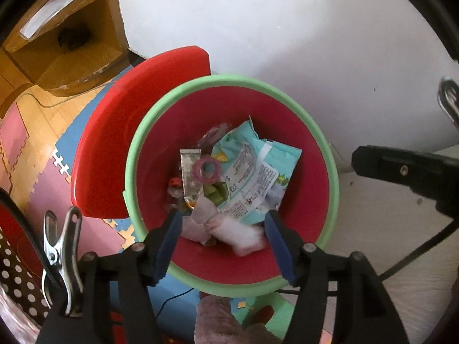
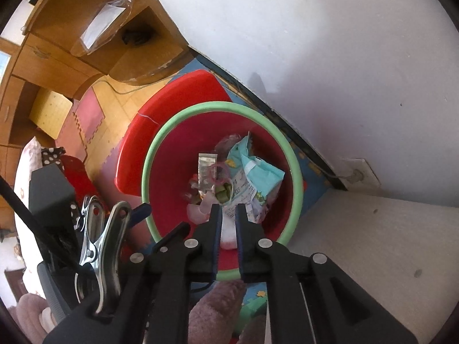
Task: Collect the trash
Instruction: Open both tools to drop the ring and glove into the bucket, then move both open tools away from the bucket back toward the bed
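Observation:
A red bin with a green rim [image 1: 149,132] [image 2: 295,172] stands on the floor, seen from above in both wrist views. In it lie a light blue snack wrapper [image 1: 258,166] [image 2: 258,175], a silver wrapper [image 1: 190,172], a pink ring [image 1: 206,170] [image 2: 219,172] and a white crumpled tissue [image 1: 243,235] [image 2: 228,236], blurred. My left gripper [image 1: 223,213] hangs over the bin's mouth, open wide, with the tissue below it and untouched by the pads. My right gripper [image 2: 228,206] also points down into the bin with a narrow gap between its fingers and nothing gripped.
A red plastic piece [image 1: 114,143] leans behind the bin on its left. A wooden desk [image 1: 71,43] stands at the upper left, a white wall [image 1: 287,28] behind, foam puzzle mats [image 1: 43,157] on the floor. A pale surface [image 1: 387,215] borders the bin's right side.

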The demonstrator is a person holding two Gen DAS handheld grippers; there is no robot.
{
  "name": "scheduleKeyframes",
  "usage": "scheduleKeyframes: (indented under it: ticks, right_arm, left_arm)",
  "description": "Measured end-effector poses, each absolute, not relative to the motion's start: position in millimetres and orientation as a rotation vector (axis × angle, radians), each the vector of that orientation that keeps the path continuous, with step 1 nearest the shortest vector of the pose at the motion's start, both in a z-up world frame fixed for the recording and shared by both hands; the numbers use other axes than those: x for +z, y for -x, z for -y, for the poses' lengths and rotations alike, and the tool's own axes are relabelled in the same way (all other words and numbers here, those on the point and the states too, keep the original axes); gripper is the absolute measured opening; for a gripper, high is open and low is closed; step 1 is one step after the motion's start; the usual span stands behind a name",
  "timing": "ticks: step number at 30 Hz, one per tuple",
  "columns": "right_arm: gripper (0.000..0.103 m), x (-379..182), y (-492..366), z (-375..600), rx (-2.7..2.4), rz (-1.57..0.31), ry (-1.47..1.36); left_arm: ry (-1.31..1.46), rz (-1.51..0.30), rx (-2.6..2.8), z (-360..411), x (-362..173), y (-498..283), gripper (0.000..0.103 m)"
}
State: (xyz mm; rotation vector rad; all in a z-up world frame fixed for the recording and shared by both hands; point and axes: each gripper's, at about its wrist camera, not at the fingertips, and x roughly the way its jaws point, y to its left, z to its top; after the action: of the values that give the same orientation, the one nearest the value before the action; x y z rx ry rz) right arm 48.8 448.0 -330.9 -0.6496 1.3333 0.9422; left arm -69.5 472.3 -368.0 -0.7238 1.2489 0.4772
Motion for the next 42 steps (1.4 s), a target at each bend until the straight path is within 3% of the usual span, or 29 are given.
scheduleKeyframes:
  ticks: [10,25,42]
  right_arm:
    - [0.016,-312.1,-45.3,-440.6,0.943,-1.321,0.619]
    - [0.017,-252.2,-10.2,-405.6,0.994,-1.25,0.485]
    - [0.017,-175.8,52.3,-343.0,1.104,-1.012,0.426]
  left_arm:
    - [0.709,-1.24,0.494,-473.4,-351.2,71.0,0.063]
    - [0.704,-1.203,0.535,-465.7,-284.1,97.6,0.063]
    - [0.647,-1.121,0.555,-434.8,-196.6,123.7,0.063]
